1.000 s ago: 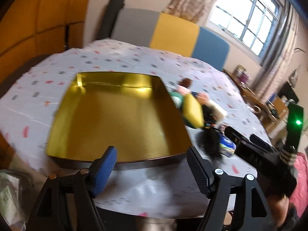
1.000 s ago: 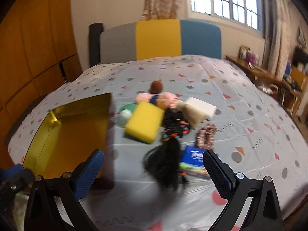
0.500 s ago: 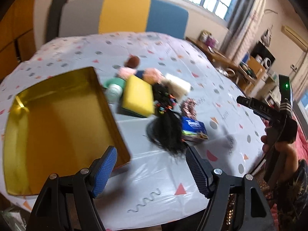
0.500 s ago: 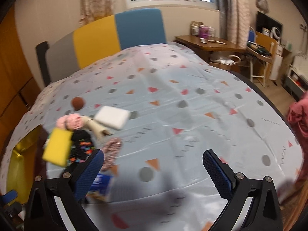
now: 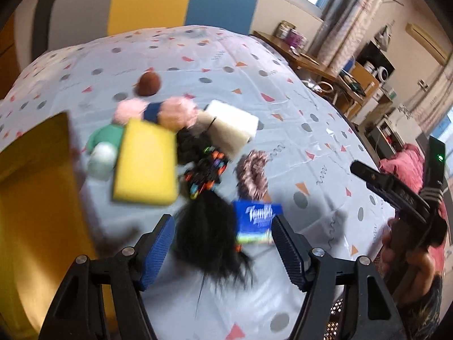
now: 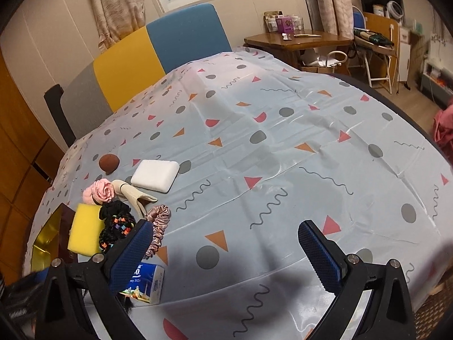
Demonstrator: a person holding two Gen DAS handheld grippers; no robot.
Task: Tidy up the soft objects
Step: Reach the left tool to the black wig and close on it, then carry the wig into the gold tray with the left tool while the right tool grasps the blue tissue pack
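Observation:
Soft things lie in a pile on the patterned cloth: a yellow sponge [image 5: 145, 167], a white sponge [image 5: 230, 126], pink pompoms [image 5: 178, 113], a brown ball [image 5: 147, 83], a pink scrunchie [image 5: 253, 174], a beaded black scrunchie [image 5: 206, 172]. My left gripper [image 5: 222, 243] hovers low over a black hairpiece [image 5: 209, 235] and a blue tissue pack [image 5: 256, 218]. Both lie between its closing jaws, and the pads touch neither. My right gripper [image 6: 226, 255] stands open over bare cloth, right of the pile. A gold tray [image 5: 36, 198] sits at the left.
A grey, yellow and blue headboard [image 6: 147, 48] stands behind the bed. A wooden desk [image 6: 300, 39] with jars and a folding chair [image 6: 376, 53] are at the far right. In the left wrist view, a hand holds the right gripper's handle [image 5: 396, 195] beside the bed's edge.
The left wrist view swung from the gold tray right to the pile and dropped over the hairpiece, its jaws narrowing. The right wrist view swung right, leaving the pile at its left edge.

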